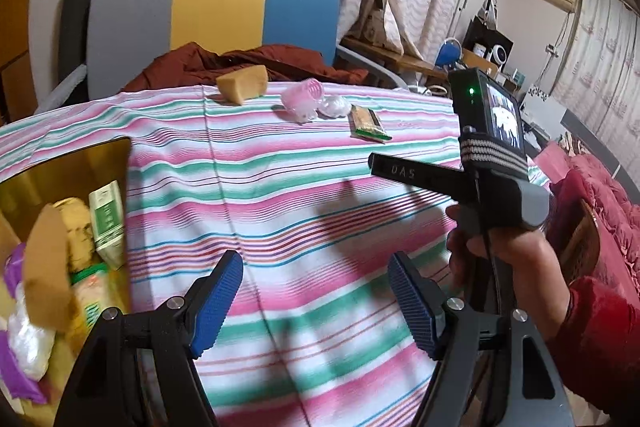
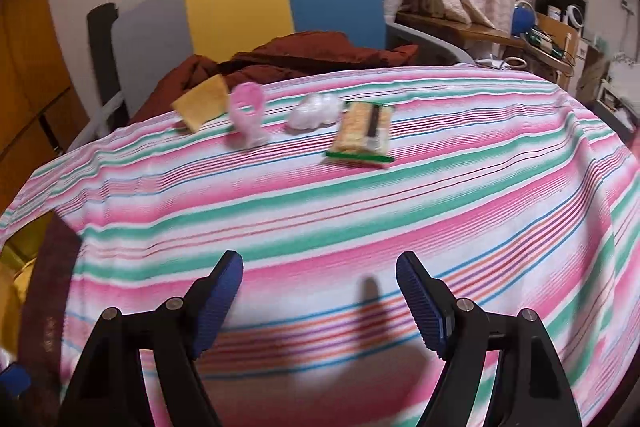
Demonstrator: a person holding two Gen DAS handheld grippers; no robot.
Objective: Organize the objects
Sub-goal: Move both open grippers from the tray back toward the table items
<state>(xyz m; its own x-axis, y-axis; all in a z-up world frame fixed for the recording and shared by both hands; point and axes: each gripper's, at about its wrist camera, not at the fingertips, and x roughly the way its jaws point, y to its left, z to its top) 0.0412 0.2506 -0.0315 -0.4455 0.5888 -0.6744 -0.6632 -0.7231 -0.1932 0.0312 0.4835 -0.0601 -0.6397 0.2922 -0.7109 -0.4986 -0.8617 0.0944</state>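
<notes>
While both grippers hover over the striped counter (image 2: 360, 211), the left gripper (image 1: 316, 297) has wide, empty jaws; the right gripper (image 2: 320, 301) jaws are opening, empty; sponge (image 2: 202, 103), pink clip (image 2: 246, 121), plastic wad (image 2: 316, 113) and snack packet (image 2: 362, 135) line the far edge; a box (image 1: 100, 163) sits left.

Striped pink-green-white cloth-covered table (image 2: 360, 227) is loaded at far edge with yellow sponge wedge (image 2: 202, 101), pink plastic clip (image 2: 246, 121), clear crumpled wrap (image 2: 316, 113), green-edged snack packet (image 2: 362, 135).

Each gripper has black arms with silver screws and ribbed blue pads (image 1: 216, 303). The right gripper (image 2: 320, 303) carries a grey handle, a small screen and a green light; the person's sleeve (image 1: 600, 311) is red.
</notes>
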